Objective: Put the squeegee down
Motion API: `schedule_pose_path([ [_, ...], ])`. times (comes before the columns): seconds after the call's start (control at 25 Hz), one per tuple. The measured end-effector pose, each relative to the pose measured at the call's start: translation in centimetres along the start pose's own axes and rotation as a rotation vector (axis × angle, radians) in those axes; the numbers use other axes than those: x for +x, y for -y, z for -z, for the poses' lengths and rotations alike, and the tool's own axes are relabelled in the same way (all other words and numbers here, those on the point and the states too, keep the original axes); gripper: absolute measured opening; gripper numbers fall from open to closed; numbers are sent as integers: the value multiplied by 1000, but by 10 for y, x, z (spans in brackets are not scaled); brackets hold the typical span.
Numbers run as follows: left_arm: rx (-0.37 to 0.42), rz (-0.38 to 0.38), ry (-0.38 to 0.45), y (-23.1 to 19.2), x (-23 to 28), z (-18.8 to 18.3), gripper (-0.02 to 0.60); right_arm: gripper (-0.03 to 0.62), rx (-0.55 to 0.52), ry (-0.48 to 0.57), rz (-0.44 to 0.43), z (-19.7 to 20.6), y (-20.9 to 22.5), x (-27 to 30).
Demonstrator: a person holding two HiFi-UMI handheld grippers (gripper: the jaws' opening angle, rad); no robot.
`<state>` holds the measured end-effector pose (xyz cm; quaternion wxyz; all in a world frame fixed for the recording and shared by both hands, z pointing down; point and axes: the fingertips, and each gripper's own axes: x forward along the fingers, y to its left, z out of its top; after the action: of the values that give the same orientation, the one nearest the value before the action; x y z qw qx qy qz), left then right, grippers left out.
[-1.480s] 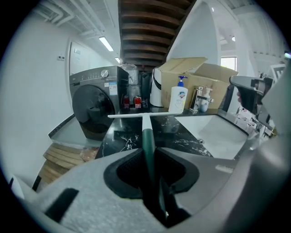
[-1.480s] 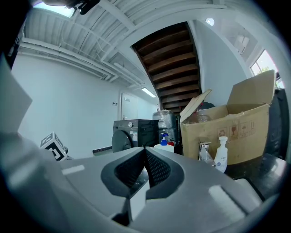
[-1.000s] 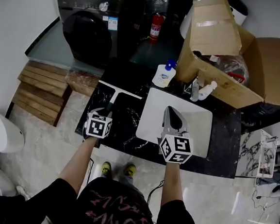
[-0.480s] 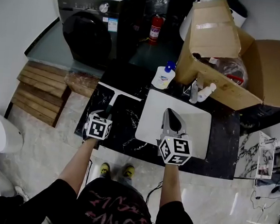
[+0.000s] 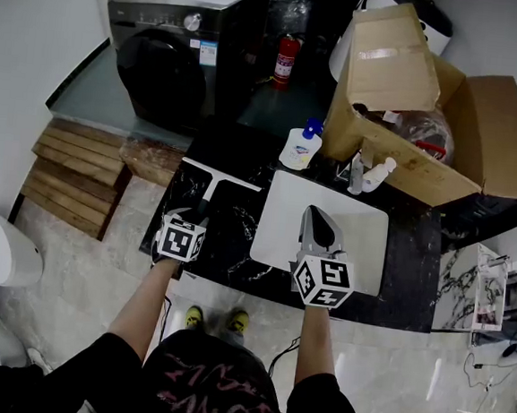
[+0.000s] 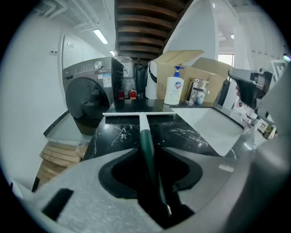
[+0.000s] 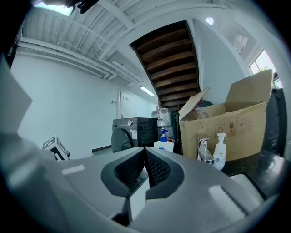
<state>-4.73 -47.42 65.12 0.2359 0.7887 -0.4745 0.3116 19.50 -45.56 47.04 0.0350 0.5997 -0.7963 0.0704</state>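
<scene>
left gripper [image 6: 148,154] fingers [image 6: 91,182] had just opened wide; squeegee [image 5: 209,181] handle sat between them, pads clear of it. blade rested on black tabletop [image 5: 229,239], just left of white basin [image 5: 364,237]. right gripper [image 7: 144,154] fingers were closed together, empty.

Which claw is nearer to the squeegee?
Left. The left claw, its jaws just opened, has the squeegee handle between them; the right claw is apart, over the sink.

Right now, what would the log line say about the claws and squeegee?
left claw: just been opening, handle loose between | squeegee: blade on black counter | right claw: shut, empty
</scene>
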Motion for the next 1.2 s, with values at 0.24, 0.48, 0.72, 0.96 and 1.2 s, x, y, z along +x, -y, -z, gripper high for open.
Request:
schedule_pose_path([
  [0.24, -11, -10, 73, -7, -17, -11, 165, 12, -2, 6, 3, -3, -3, -4],
  [0.48, -22, -27, 175, -10, -42, -32, 118, 12, -9, 11, -5, -7, -12, -9],
  [0.72, -2, -48, 269, -13, -66, -62, 77, 12, -11, 19, -3, -11, -16, -14],
  [0.96, 24, -65, 362, -15, -95, -88, 2, 11, -18, 18, -1, -14, -17, -21],
  [1.2, 63, -60, 429, -14, -117, -112, 2, 11, -24, 31, 22, -22, -9, -27],
])
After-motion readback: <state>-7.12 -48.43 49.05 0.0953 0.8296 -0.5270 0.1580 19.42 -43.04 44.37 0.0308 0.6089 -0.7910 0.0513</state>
